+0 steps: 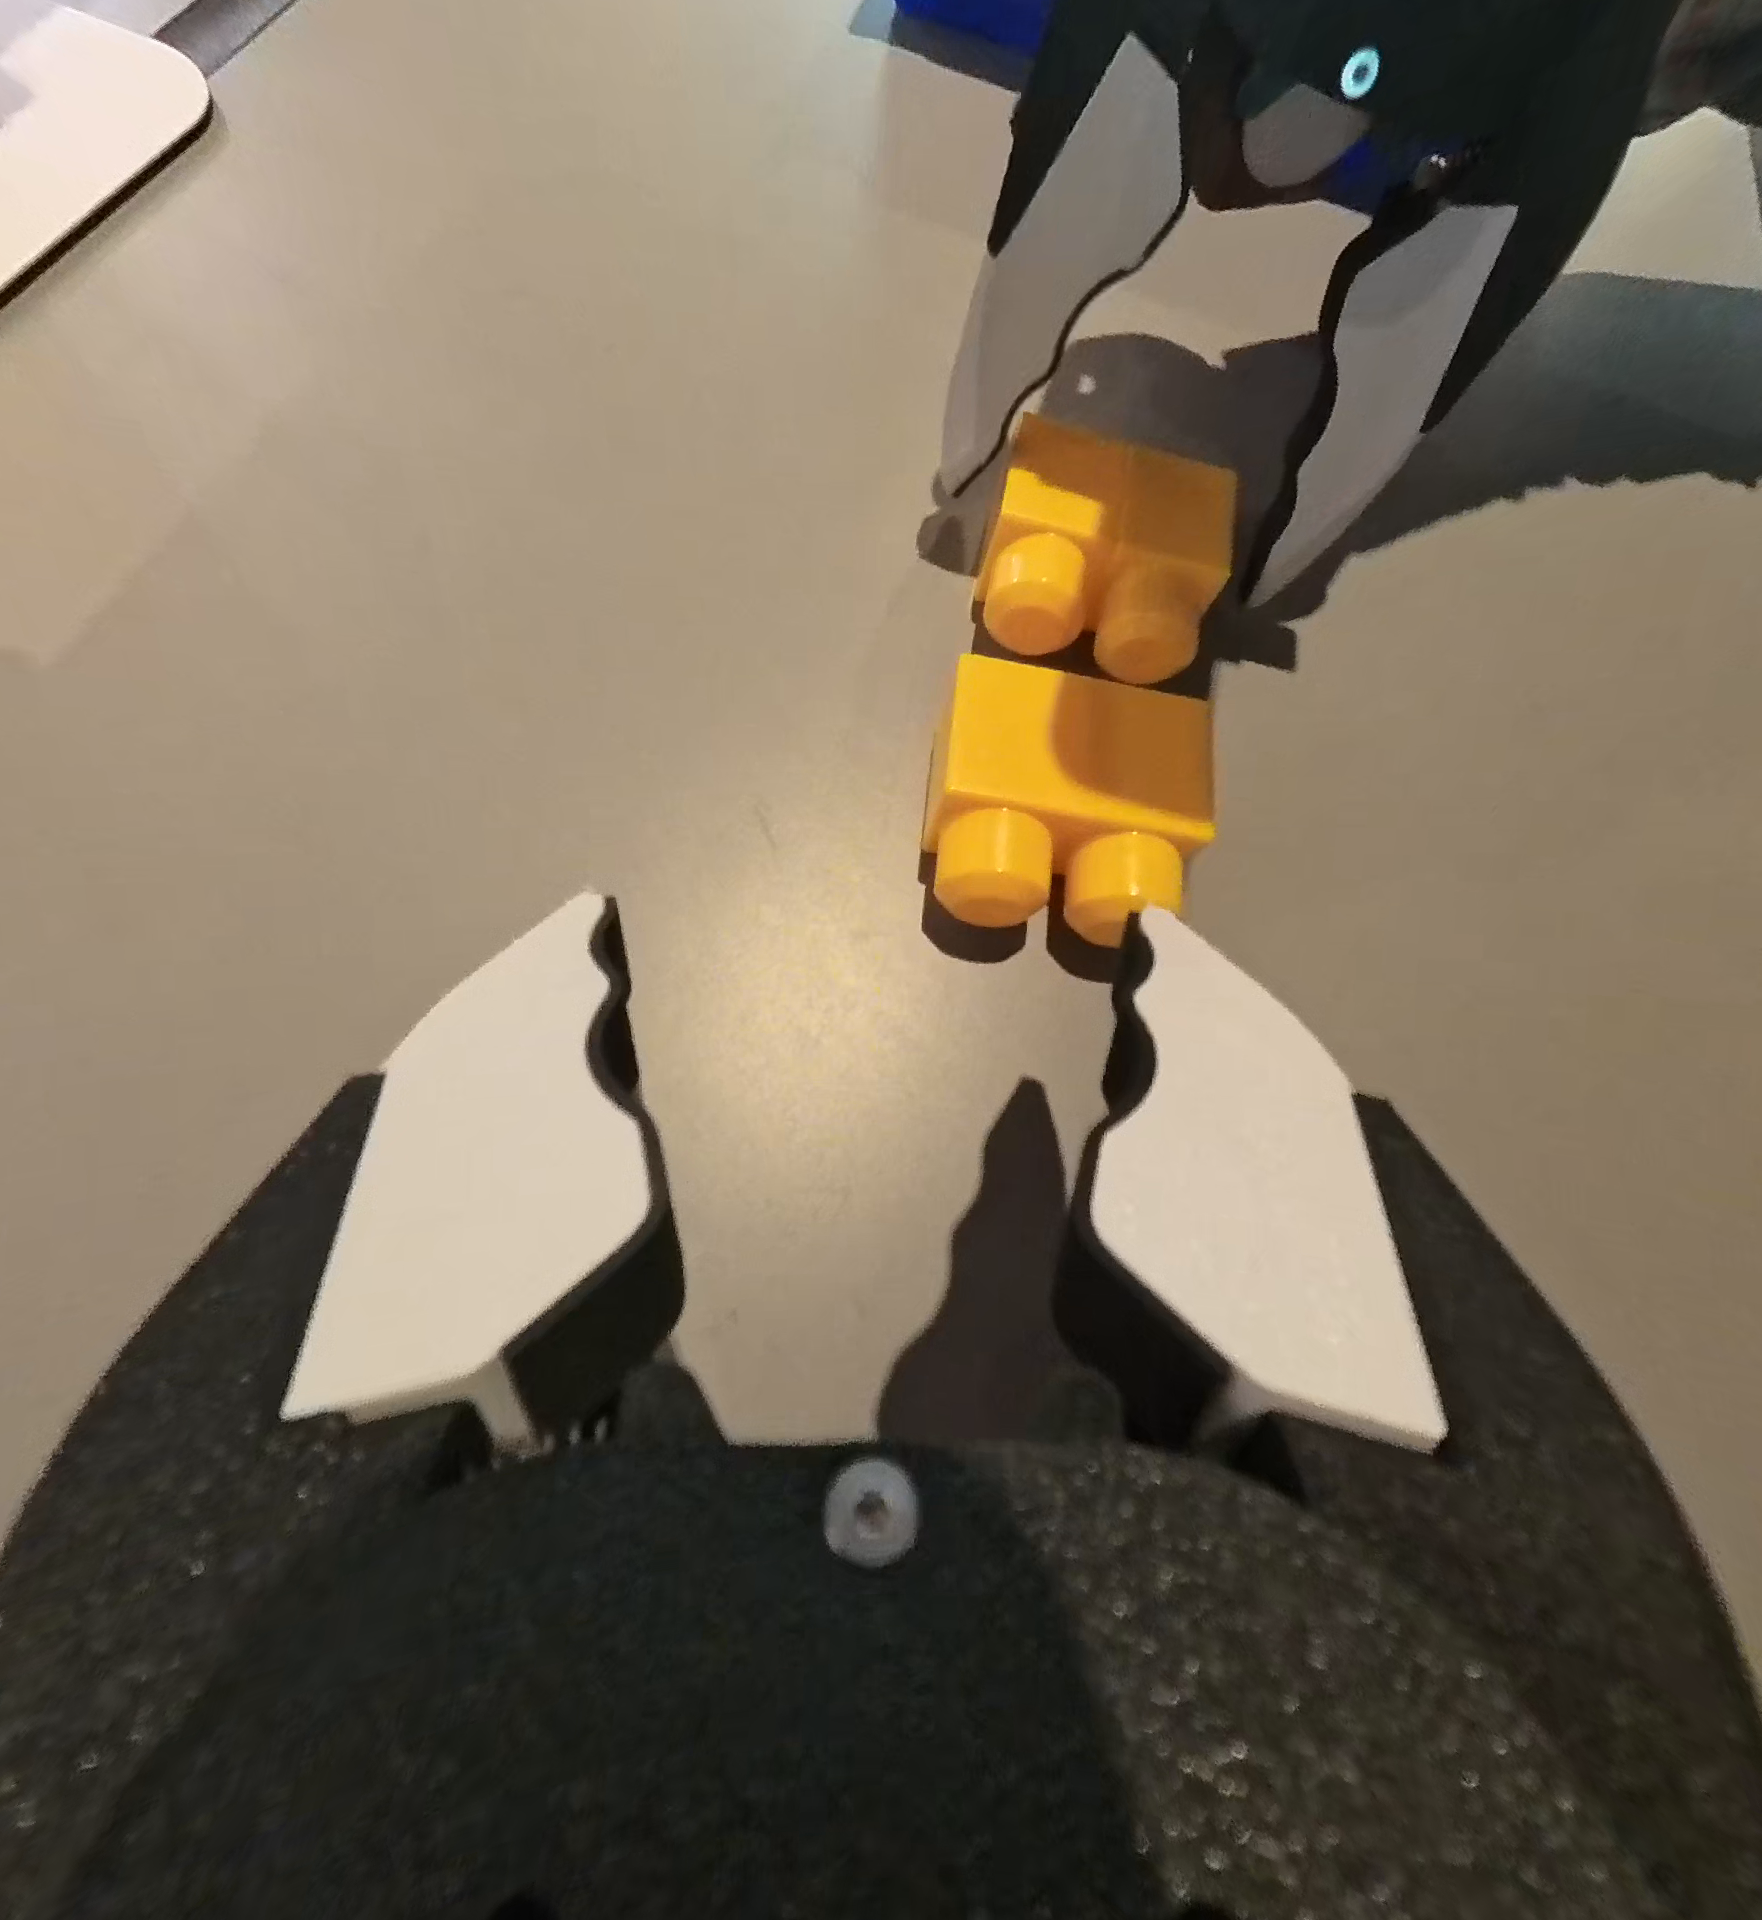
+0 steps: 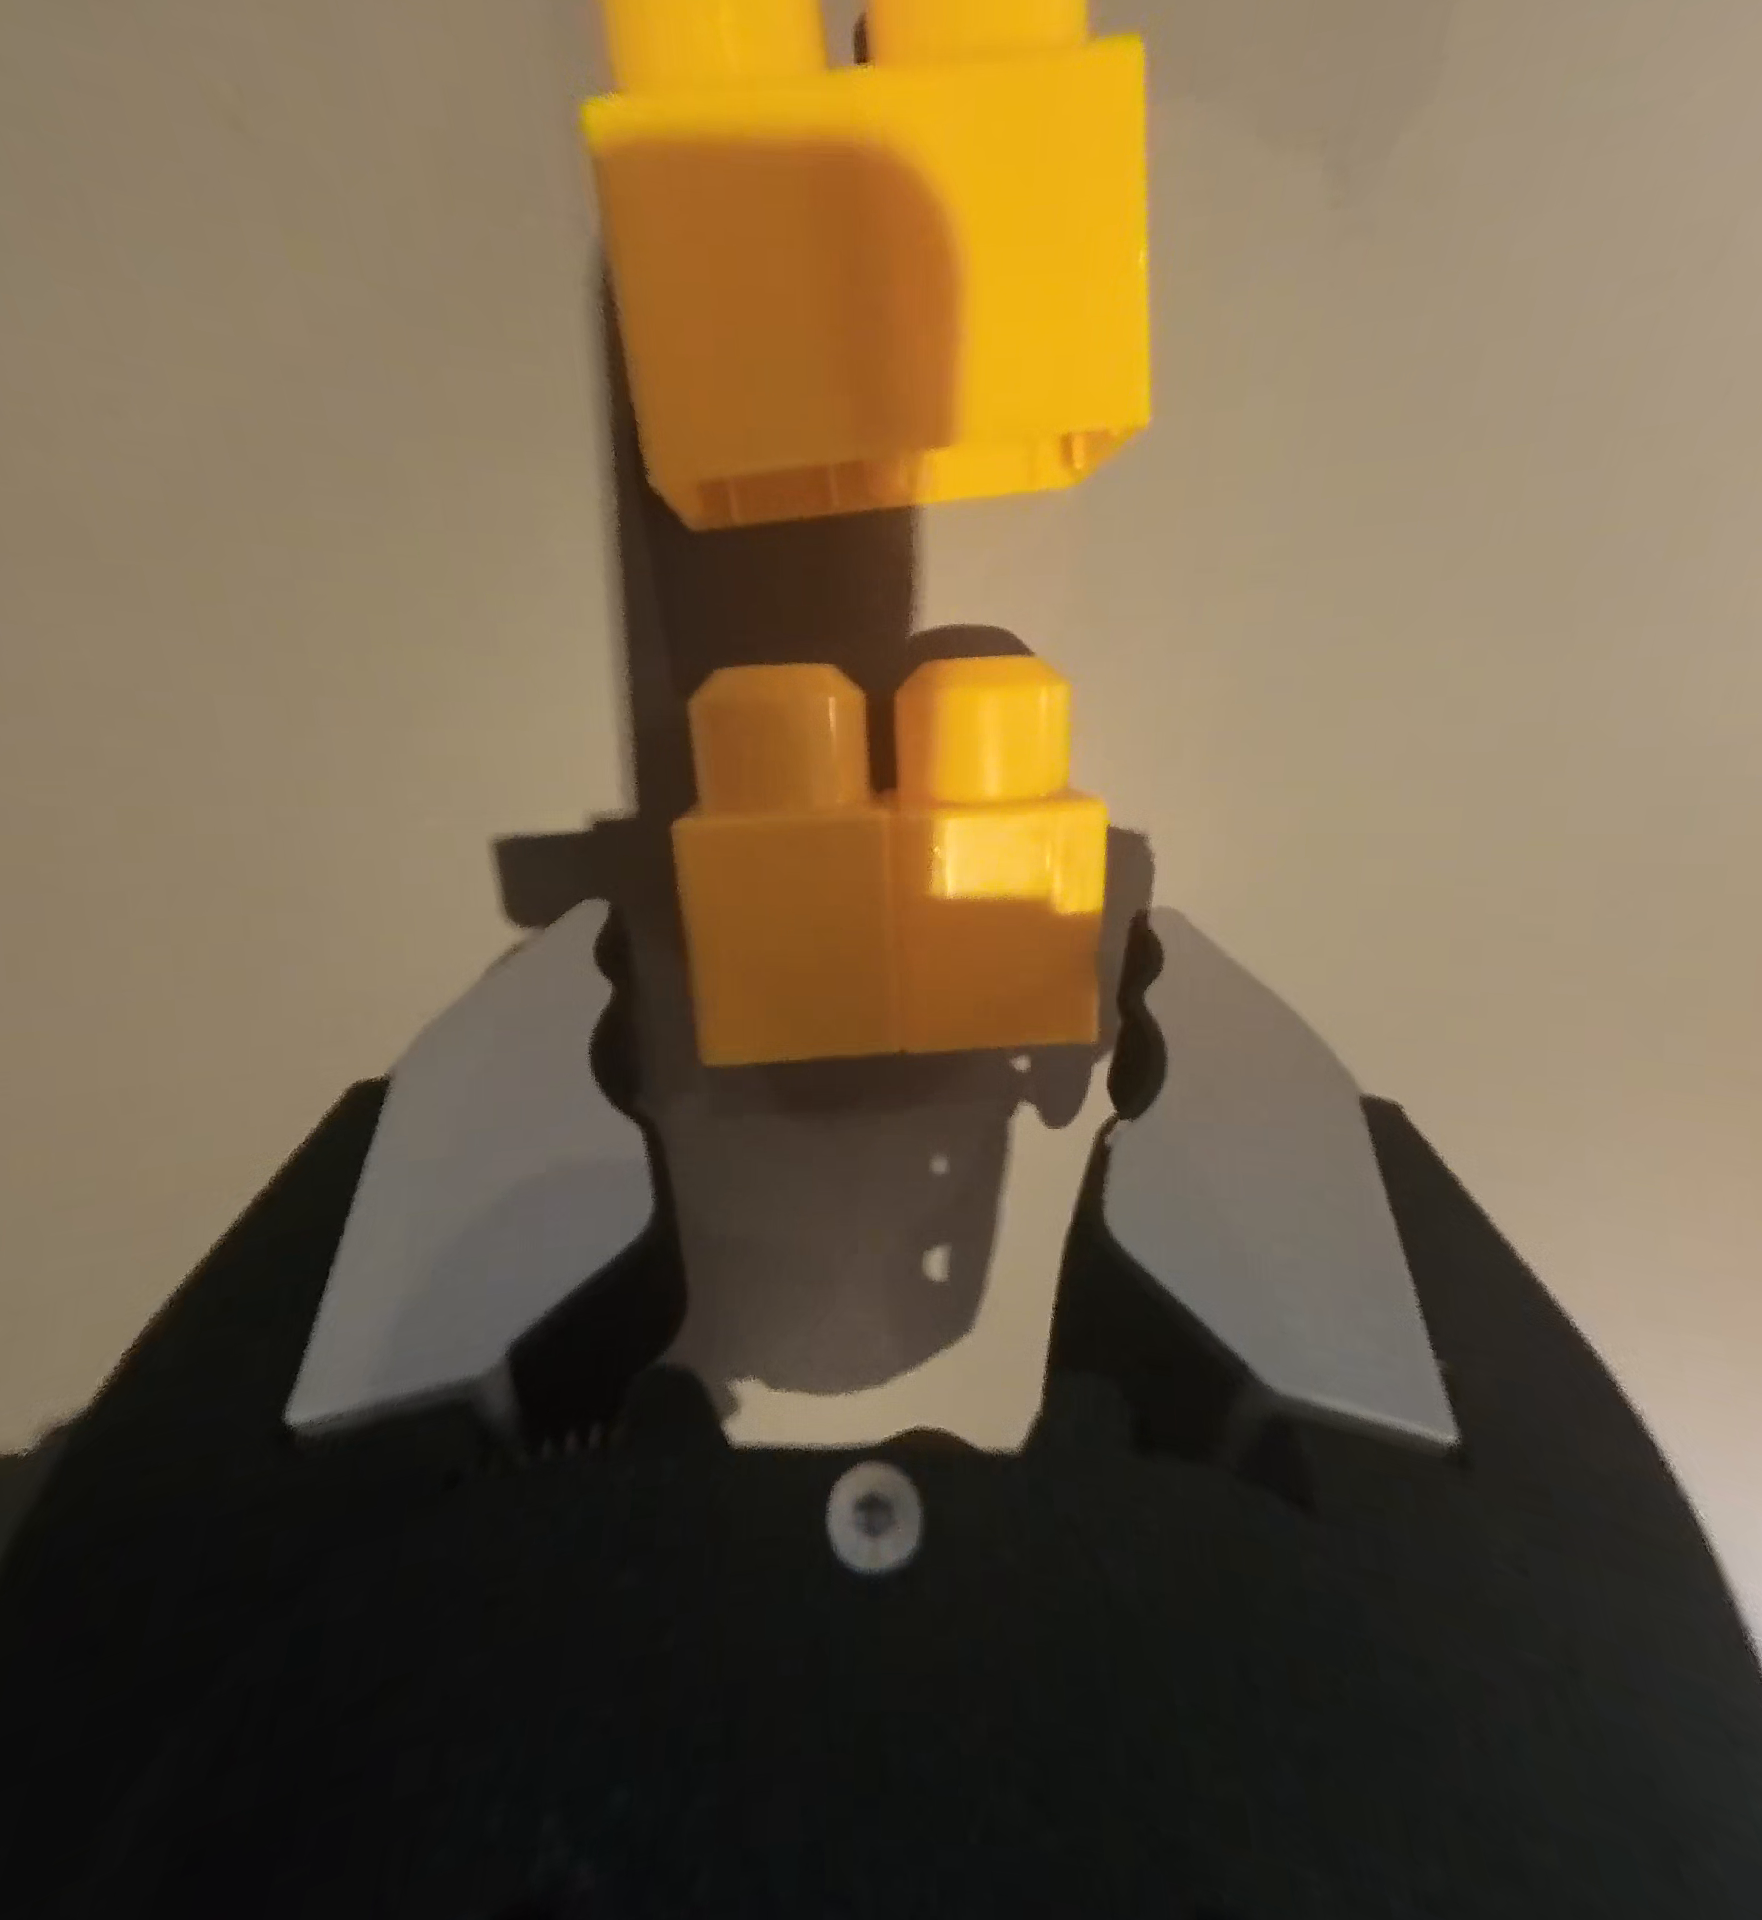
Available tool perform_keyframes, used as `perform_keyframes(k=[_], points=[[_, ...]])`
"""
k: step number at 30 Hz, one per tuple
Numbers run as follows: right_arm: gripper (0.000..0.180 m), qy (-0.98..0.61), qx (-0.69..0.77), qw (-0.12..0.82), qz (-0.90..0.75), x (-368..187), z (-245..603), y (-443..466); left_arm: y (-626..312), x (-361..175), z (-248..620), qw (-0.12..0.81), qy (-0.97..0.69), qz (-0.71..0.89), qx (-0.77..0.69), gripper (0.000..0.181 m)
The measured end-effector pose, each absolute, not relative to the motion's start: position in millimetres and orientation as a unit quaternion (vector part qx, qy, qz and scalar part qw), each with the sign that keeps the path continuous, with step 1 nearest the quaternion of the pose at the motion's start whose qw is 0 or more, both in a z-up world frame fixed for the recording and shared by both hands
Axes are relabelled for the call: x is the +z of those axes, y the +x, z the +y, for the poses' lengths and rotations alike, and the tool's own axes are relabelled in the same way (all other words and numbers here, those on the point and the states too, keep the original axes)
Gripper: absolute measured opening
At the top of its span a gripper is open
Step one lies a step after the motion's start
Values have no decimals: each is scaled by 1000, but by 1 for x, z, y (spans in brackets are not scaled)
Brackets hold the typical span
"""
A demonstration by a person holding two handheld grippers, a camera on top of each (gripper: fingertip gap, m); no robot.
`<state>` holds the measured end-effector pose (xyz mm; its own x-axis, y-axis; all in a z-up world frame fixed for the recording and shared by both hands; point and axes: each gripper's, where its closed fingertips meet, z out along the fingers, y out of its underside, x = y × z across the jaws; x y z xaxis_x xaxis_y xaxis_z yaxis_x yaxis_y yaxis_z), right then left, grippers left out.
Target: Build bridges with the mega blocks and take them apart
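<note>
Yellow blocks lie on their sides on the table (image 1: 441,623). The right gripper (image 2: 872,987) straddles one block (image 2: 887,935), fingers spread, not gripping. The left gripper (image 1: 872,935) gapes empty near the other block (image 1: 1064,800).

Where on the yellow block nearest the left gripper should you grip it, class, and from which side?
Grip the near yellow block across its two flat side walls, behind the studs. It lies on its side, studs toward the open left gripper, so probably approach from that stud end, shifted right.

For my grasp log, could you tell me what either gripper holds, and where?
Nothing is held: the right gripper straddles a yellow block with gaps; the left gripper is empty.
</note>
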<state>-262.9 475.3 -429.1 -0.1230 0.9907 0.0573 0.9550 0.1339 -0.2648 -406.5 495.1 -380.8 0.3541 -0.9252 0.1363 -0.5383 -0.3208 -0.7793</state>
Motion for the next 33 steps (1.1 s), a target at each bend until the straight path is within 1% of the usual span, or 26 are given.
perform_keyframes(k=[6,10,17,21,27,33], points=[[89,-651,77,108,-747,-433,477,-268,-405,-381,494,324,-755,487,-296,89],[75,-650,93,92,-748,-436,473,-270,-405,-383,494,320,-755,489,-297,89],[74,-657,90,89,-743,-436,473,-270,-401,-385,491,315,-752,495,-300,87],[74,-651,95,106,-746,-434,476,-269,-393,-386,482,305,-740,510,-314,86],[75,-653,96,119,-742,-424,479,-264,-377,-393,471,285,-736,537,-299,97],[75,-647,107,129,-744,-416,477,-270,-363,-421,464,240,-750,567,-243,113]])
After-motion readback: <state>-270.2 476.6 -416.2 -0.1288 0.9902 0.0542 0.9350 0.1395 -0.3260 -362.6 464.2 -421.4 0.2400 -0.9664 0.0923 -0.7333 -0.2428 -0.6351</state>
